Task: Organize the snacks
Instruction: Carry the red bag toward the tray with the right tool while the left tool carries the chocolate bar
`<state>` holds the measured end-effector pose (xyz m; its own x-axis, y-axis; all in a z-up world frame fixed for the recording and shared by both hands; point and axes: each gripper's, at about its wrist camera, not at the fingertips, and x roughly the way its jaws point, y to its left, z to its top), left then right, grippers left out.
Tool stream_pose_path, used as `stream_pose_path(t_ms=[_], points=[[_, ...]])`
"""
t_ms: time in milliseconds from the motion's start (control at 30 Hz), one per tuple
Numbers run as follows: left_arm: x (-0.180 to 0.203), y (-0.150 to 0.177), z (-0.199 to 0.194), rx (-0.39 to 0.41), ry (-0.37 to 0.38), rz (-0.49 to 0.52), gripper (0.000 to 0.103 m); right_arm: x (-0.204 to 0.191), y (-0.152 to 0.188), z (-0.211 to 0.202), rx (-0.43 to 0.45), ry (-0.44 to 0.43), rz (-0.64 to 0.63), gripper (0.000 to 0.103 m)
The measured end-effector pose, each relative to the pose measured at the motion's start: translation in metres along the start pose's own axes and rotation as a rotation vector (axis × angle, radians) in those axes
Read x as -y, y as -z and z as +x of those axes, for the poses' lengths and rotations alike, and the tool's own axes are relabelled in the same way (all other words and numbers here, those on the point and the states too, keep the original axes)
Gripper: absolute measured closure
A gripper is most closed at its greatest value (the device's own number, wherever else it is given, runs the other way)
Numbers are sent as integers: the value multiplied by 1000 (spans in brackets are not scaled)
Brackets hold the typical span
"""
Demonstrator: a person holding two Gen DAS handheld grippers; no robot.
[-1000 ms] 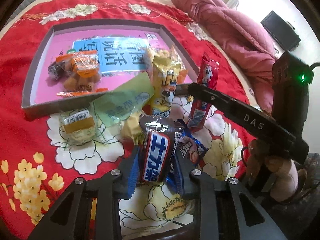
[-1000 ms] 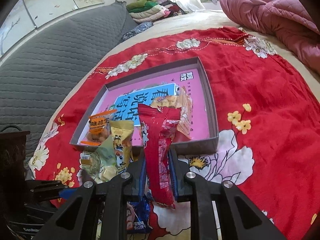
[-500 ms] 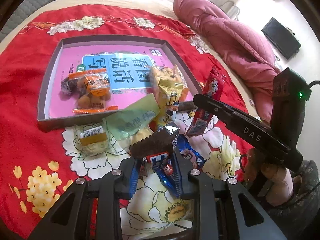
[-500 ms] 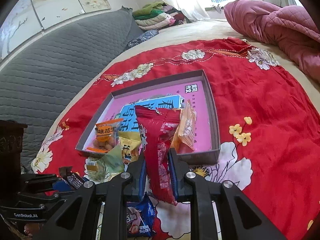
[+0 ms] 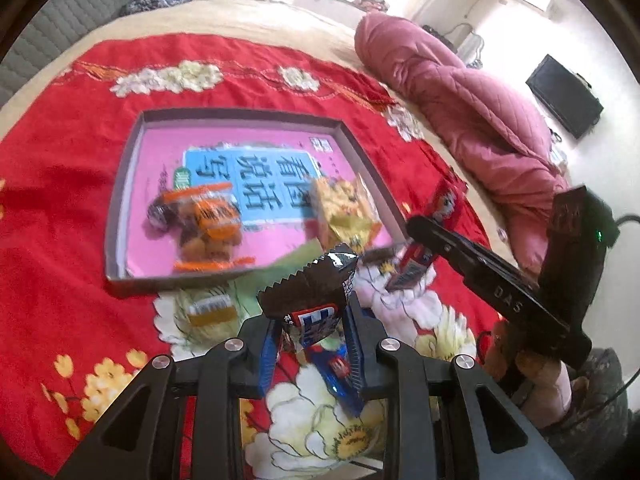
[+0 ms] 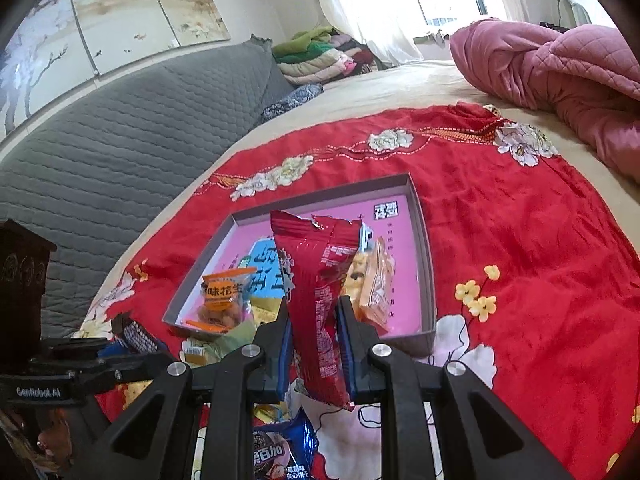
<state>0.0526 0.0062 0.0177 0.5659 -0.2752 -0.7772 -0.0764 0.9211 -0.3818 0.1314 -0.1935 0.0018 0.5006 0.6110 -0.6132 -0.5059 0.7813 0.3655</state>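
Snacks in crinkly wrappers lay in and around a shallow grey cardboard tray with a pink printed floor [image 5: 120,200], set on a red floral cloth [image 5: 60,220].

Left wrist view: I saw my left gripper [image 5: 312,332] clamped on a dark brown chocolate bar with a serrated end [image 5: 316,292], held above the cloth just before the tray's near wall. An orange peanut packet [image 5: 208,224] and a yellow snack bag [image 5: 344,212] lay inside the tray; a blue wrapper [image 5: 336,372] lay on the cloth beneath the fingers.

Right wrist view: my right gripper [image 6: 314,344] was closed on a long red foil packet [image 6: 320,292], standing upright above the tray's near edge. A pink quilted blanket [image 6: 560,68] lay well apart.
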Motion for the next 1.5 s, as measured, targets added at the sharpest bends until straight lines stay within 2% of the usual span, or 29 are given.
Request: stream_pose_path(t_ms=[433,667,1067,1500], points=[[-10,-32,-4,69,-38,-23,73,6,-16,-4,64,5,10,82],[-13,-47,3,89,-50,-35,73,12,-25,-5,100,34,12,82],[-13,-58,35,53,-65,-44,73,21,-31,9,94,119,7,82],[-18,-58,59,14,-76,-70,73,28,-30,32,46,150,-2,82]])
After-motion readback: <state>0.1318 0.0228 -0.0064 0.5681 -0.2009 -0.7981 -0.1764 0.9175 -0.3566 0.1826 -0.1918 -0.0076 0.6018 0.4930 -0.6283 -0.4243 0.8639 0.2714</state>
